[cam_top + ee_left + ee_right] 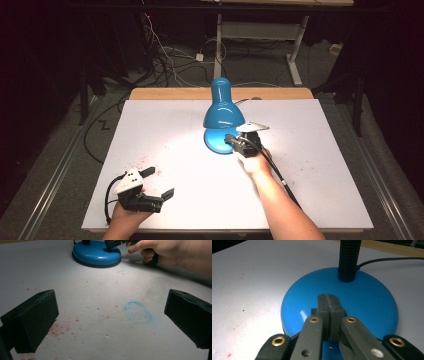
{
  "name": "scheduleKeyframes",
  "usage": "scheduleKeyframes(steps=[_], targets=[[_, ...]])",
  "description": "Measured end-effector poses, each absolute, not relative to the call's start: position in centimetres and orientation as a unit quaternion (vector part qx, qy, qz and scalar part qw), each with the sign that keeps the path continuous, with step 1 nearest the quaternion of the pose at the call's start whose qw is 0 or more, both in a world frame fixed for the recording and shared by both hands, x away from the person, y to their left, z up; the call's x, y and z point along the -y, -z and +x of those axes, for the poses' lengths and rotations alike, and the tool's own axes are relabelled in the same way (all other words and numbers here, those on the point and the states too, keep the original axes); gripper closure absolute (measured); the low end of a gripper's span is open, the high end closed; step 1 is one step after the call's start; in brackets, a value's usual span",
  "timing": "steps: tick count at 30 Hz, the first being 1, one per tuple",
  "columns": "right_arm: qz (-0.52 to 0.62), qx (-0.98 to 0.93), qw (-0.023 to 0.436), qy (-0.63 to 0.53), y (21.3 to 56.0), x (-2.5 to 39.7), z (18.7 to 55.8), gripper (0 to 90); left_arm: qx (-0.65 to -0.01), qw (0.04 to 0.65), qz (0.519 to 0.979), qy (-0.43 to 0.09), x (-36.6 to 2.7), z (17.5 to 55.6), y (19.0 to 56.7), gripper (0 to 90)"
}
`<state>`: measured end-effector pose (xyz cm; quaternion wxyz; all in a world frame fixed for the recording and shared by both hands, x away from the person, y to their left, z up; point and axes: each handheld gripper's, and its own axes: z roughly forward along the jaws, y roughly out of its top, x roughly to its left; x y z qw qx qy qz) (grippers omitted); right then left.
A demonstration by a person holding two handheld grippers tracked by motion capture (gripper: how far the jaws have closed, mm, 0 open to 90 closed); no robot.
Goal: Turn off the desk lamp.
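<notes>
A white surface point(165, 130) takes up most of the high view, with a strip of wood showing along its far edge and red specks scattered over its near left part. In the left gripper view a faint blue ring stain point(138, 312) marks the white between the two jaws.

A blue desk lamp point(223, 107) stands at the far middle of the surface. Its shade points down toward the near side and throws a bright pool of light on the white around it. Its round blue base point(342, 302) sits flat on the surface, a black ribbed neck point(349, 258) rises from the far part of the base, and a dark cord point(387, 260) runs off to the far right.

The person's right hand point(255, 161) reaches in from the near right and holds the right gripper point(235, 141) at the near right edge of the lamp base. In the right gripper view its jaws are pressed together over the top of the base, their tips at a small dark block on the base; whether they pinch that block I cannot tell.

The left gripper point(161, 183) sits at the near left of the surface, well apart from the lamp, held in the person's left hand point(125, 212). Its jaws stand wide apart with nothing between them.
</notes>
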<state>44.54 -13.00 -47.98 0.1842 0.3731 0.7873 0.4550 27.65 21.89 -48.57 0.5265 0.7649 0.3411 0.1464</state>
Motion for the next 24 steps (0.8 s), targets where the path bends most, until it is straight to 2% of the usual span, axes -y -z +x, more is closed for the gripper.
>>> scheduleKeyframes(steps=[4, 5, 24], targets=[[0.372, -0.788, 0.185, -0.455, 48.07, 12.96, 44.56, 90.0, -0.341, 0.527, 0.765, -0.145, -21.87, 27.67, 48.58, 0.0], [0.373, -0.789, 0.198, -0.447, 48.19, 12.81, 44.58, 90.0, -0.341, 0.527, 0.765, -0.145, -21.87, 27.67, 48.58, 0.0], [0.367, -0.792, 0.196, -0.448, 47.73, 12.33, 43.97, 90.0, -0.343, 0.53, 0.762, -0.147, -22.12, 27.71, 48.56, 0.0]])
